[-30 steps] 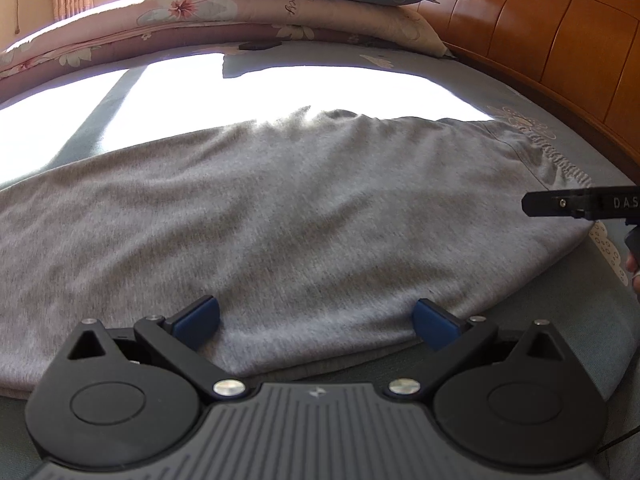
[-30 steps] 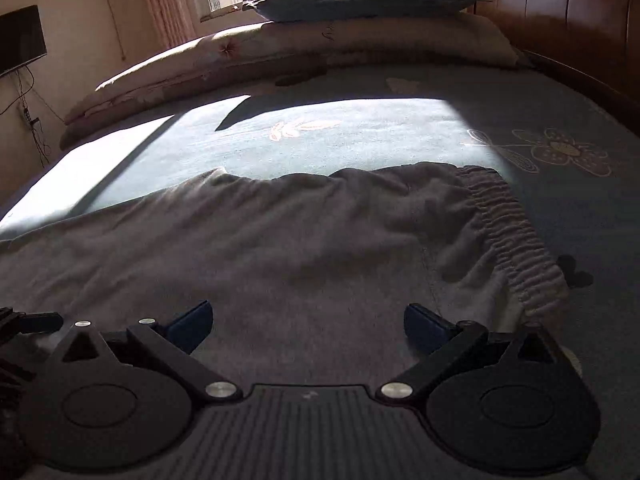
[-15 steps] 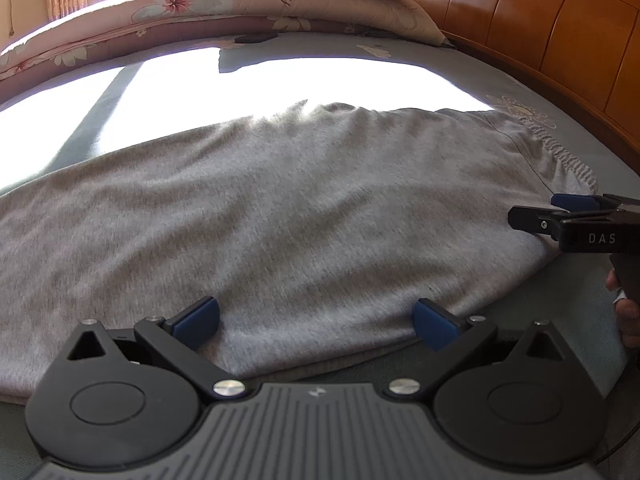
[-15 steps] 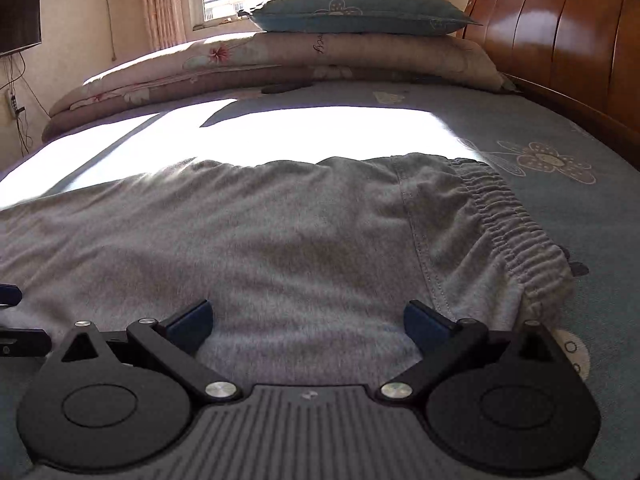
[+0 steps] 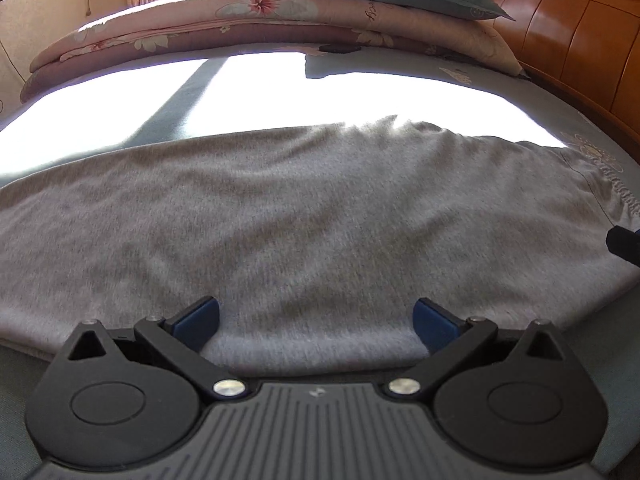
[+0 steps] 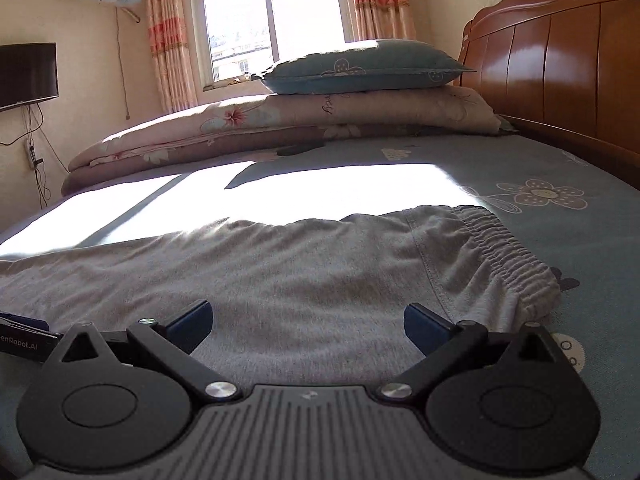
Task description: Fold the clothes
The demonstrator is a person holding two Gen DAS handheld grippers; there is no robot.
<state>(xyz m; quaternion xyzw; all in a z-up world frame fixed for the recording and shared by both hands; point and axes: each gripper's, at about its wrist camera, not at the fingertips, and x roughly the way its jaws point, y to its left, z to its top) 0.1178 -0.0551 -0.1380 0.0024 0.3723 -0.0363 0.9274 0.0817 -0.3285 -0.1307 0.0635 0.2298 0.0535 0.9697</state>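
Note:
Grey sweatpants (image 5: 320, 216) lie flat across the blue bedsheet, legs folded together, the elastic waistband (image 6: 508, 256) at the right. My left gripper (image 5: 316, 322) is open, low over the near edge of the pants around the middle of the leg, with cloth between its blue pads but not pinched. My right gripper (image 6: 308, 326) is open too, over the near edge close to the waistband. The right gripper's tip (image 5: 624, 242) shows at the right edge of the left wrist view, and the left gripper's finger (image 6: 24, 336) at the left edge of the right wrist view.
A folded floral quilt (image 6: 280, 124) with a teal pillow (image 6: 360, 68) on top lies along the far side of the bed. A wooden headboard (image 6: 560, 68) stands at the right. Strong sunlight falls on the sheet (image 5: 280, 96) beyond the pants.
Both cameras have tilted up and lowered toward the near edge of the pants. The right gripper has slid further right in the left wrist view. Both stay open.

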